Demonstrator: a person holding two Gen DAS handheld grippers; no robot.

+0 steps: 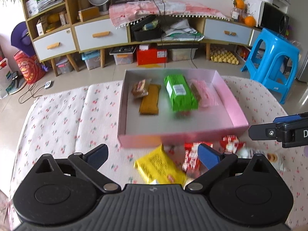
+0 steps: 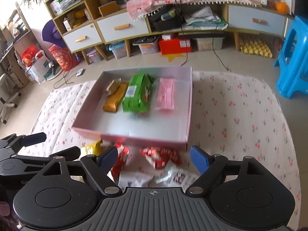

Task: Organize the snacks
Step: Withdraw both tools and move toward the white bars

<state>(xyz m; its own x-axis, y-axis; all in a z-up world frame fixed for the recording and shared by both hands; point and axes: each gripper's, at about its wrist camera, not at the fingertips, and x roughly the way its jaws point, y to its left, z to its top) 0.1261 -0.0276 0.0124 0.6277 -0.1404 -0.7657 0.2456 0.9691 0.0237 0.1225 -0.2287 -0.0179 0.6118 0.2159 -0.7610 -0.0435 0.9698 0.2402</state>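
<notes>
Snacks not yet sorted are seen lying on the flowered cloth along the near wall of the pink box, between that wall and the two grippers. A yellow packet lies toward the left end of this row, its long axis running obliquely from the box's near wall down toward the near edge of the cloth. Red-and-white packets are bunched to its right, and white wrappers lie nearest the near edge.

Inside the box, four snacks are already laid side by side with their long axes running from near wall to far wall: a small brown packet, an orange-brown bar, a green pack and a pink pack. The near part of the box floor is left bare.

The left gripper is held wide apart and empty, with the yellow packet directly ahead between its fingers; it is judged the nearer hand for that packet. The right gripper is likewise spread and holds nothing, and the red-and-white packets lie between its fingers, so those are judged its nearer targets. Because the yellow packet lies askew to the left fingers, a roll of the wrist would probably be needed for the pads to close across its short side.
</notes>
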